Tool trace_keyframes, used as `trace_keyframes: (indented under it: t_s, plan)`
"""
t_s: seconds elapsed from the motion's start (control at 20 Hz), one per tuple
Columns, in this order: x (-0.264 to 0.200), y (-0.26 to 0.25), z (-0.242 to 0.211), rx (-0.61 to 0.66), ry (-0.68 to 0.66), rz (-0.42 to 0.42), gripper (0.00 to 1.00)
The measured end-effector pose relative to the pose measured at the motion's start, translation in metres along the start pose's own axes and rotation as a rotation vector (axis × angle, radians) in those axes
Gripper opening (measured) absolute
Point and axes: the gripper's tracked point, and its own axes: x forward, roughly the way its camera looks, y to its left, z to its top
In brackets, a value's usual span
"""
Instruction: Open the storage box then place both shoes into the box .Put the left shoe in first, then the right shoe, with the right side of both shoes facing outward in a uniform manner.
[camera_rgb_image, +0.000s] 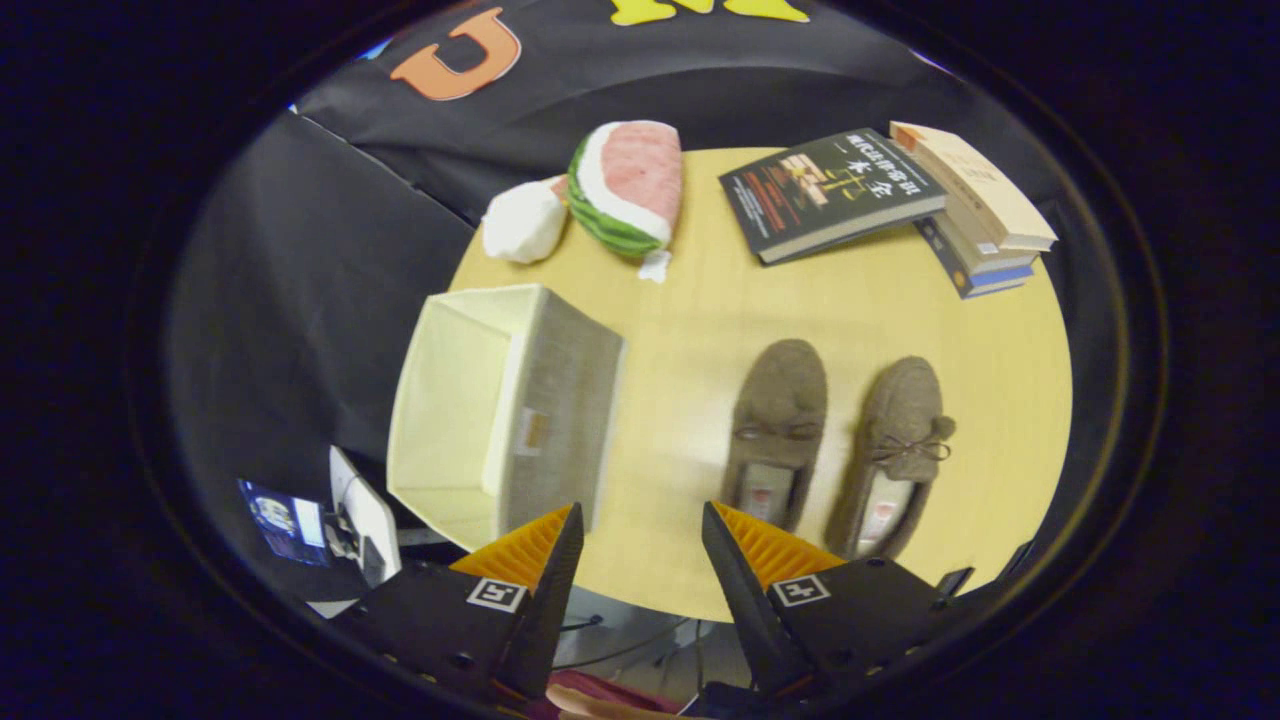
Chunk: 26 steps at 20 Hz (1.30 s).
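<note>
Far left, off the table: a small device with a lit screen (283, 518) is sitting beside a white stand (365, 512), both below table level against dark cloth.

Round wooden table (690, 330) is taking up the middle of the scene. On its left part, the storage box (500, 405) is lying with its pale cream inside facing left and its grey fabric wall facing the shoes; lid already open, box holding nothing visible. A small tag is showing on the grey wall.

Beyond the box, at the table's far edge: a white soft lump (524, 222) is touching a plush watermelon slice (628, 185).

Gripper (637, 525) is hovering above the table's near edge, fingers spread wide with nothing between them. Left finger is overlapping the box's near corner; right finger is sitting just in front of the nearer shoe's heel.

Right of the box: left shoe (775, 430) and right shoe (895, 450), brown fuzzy slippers, are lying side by side, toes pointing away, close but apart. Both well clear of the box.

Far right, back edge: a dark book (830, 192) is lying flat beside a stack of books (975, 205).
</note>
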Motion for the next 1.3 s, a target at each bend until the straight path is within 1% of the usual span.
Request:
trace_keyframes:
  t_s: [0.15, 0.4, 0.5, 0.55, 0.65, 0.75, 0.8, 0.85, 0.9, 1.0, 1.05, 1.15, 1.3]
  plan:
    - [0.028, -0.047, -0.012, -0.020, 0.038, -0.087, 0.74]
    - [0.065, -0.100, -0.022, -0.028, 0.076, -0.179, 0.74]
    - [0.080, -0.112, -0.022, -0.013, 0.076, -0.189, 0.74]
    - [0.086, -0.114, -0.023, 0.003, 0.085, -0.178, 0.74]
    - [0.096, -0.118, -0.019, 0.034, 0.081, -0.180, 0.69]
    - [0.104, -0.120, -0.017, 0.037, 0.069, -0.197, 0.59]
    - [0.109, -0.117, -0.018, 0.036, 0.073, -0.185, 0.54]
    - [0.109, -0.112, -0.018, 0.037, 0.077, -0.173, 0.51]
    - [0.111, -0.107, -0.018, 0.039, 0.081, -0.155, 0.41]
    - [0.111, -0.107, -0.018, 0.035, 0.080, -0.170, 0.19]
    - [0.110, -0.106, -0.018, 0.033, 0.079, -0.169, 0.18]
    - [0.107, -0.106, -0.020, 0.065, 0.076, -0.163, 0.03]
    - [0.104, -0.106, -0.027, 0.110, 0.083, -0.144, 0.02]
